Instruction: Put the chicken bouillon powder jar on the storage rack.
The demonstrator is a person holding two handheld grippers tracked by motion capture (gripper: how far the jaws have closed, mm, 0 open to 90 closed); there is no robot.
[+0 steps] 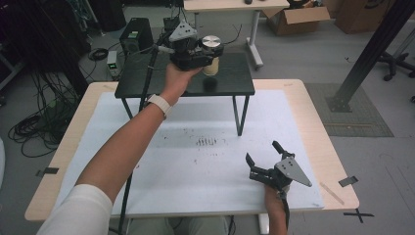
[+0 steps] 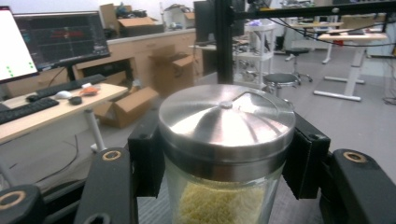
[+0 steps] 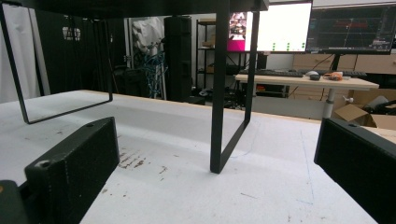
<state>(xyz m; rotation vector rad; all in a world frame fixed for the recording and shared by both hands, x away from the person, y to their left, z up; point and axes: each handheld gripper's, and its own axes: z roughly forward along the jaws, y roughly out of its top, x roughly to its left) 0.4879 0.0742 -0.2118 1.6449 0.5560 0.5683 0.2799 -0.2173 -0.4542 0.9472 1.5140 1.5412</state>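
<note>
Left gripper [image 1: 208,58] is up at the far side, over the black raised shelf [image 1: 147,81] standing on the white mat [image 1: 205,161]. Its jaws are closed against a glass jar [image 2: 224,196] just under the steel lid [image 2: 226,123], one jaw pressed to each side in the left gripper view. The jar holds pale yellow grains; its lower part is cut off at the bottom of that view, so the base is unseen there. In the high view the jar [image 1: 211,61] shows at the shelf's far right part, its left side hidden behind the gripper body, lid [image 1: 211,41] facing up; cannot tell if the base rests on the shelf or is lifted just off it. A dark blurry patch on the shelf top near the jar is hard to make out, may be a reflection. Left hand [image 1: 178,81] and a white wristband [image 1: 159,104] are below the gripper, with a cable trailing down across the shelf edge. Right gripper [image 1: 264,159] is near the mat's front right corner, well apart from the shelf, jaws spread wide with nothing between them; the right gripper view shows bare stained mat [image 3: 187,186] between the two black jaws and one shelf leg [image 3: 219,93] straight ahead. Right hand [image 1: 275,203] is partly cut off by the bottom edge. The wooden table [image 1: 318,127] shows around the mat. Marks on the mat centre are too small to identify.
</note>
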